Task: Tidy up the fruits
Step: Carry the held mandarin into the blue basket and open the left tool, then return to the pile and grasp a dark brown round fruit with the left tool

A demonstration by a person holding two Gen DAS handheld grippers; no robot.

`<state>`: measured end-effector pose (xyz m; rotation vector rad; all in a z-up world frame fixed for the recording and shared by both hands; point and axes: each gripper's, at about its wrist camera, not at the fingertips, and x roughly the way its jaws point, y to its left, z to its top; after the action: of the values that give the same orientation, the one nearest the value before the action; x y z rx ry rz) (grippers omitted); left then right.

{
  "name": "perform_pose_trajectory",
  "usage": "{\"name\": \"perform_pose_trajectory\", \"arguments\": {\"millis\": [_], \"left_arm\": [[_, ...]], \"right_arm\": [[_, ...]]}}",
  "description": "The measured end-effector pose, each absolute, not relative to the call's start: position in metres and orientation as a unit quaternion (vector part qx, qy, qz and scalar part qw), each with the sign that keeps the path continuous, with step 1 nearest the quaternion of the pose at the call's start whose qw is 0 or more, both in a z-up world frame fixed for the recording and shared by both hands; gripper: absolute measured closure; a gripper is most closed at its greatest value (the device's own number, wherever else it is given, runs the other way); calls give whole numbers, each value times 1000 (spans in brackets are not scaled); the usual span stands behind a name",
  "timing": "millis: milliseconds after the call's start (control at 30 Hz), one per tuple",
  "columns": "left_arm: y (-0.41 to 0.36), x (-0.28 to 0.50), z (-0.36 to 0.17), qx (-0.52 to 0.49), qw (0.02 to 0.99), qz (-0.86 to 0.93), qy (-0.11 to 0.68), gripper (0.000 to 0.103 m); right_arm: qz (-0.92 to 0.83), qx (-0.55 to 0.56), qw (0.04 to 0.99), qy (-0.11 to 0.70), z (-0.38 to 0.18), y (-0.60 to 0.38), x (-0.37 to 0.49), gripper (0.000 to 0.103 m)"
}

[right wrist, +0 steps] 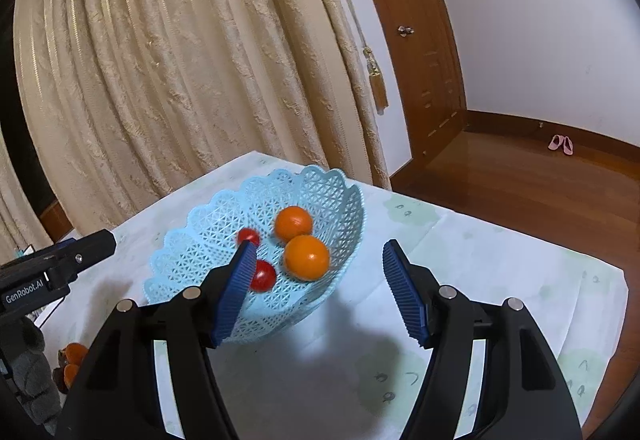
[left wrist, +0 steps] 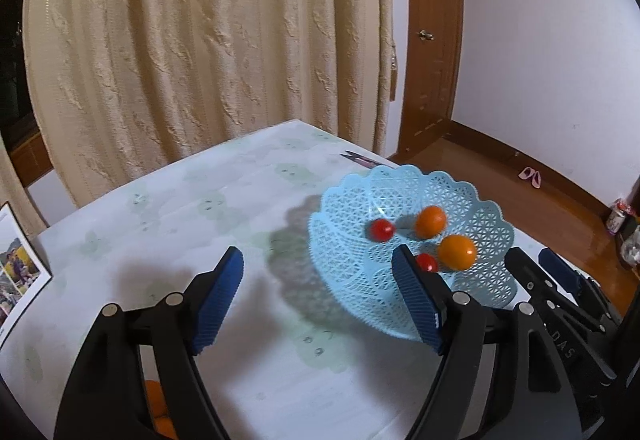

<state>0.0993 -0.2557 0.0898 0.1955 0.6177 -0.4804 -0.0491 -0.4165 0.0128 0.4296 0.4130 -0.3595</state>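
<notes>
Fruit in the light-blue lattice plastic basket [right wrist: 324, 196] counts two round oranges [right wrist: 306, 258] and two small red tomatoes [right wrist: 263, 276]. Left gripper [left wrist: 318, 272] and right gripper [right wrist: 318, 266] both hang with jaws spread, grasping nothing.

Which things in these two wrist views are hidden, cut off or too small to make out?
- Orange fruit, left wrist view: mostly hidden behind the left gripper; count unclear.
- Near tomato, right wrist view: partly covered by a finger of the right gripper.
- Photos, left wrist view: cut off by the edge, too small.
- Dark thing behind the basket: mostly hidden.
</notes>
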Motion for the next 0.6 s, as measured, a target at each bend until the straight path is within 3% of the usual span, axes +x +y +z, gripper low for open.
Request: {"name": "perform_pose_trajectory", "arguments": {"millis": [600], "left_arm": [[-162, 107, 96, 53, 932, -161, 322, 20]], "right_arm": [[-104, 182, 951, 225, 24, -360, -41, 33]]}}
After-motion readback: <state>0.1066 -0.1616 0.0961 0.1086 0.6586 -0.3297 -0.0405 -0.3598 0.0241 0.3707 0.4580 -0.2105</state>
